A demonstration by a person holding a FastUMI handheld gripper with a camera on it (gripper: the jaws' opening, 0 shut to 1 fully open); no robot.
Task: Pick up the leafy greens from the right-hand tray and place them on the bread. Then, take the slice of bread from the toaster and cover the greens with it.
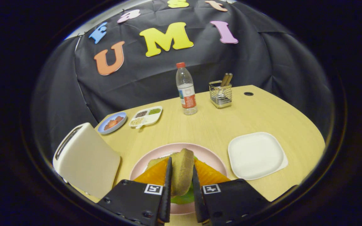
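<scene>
Fingers (181, 175) pinch bread slice (182, 171) upright, hiding most greens (182, 198) beneath.

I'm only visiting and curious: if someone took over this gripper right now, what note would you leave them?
Gripper: shut on the slice of bread, held on edge between both fingers, over the pink plate.
Plate: leafy greens already lie there, under the held slice, with bread beneath.
Right-hand tray: white, right of the plate.
Toaster: left of the plate.
Done: greens placed, slice taken.
Left: lay the slice flat over the greens, then open the fingers.
</scene>
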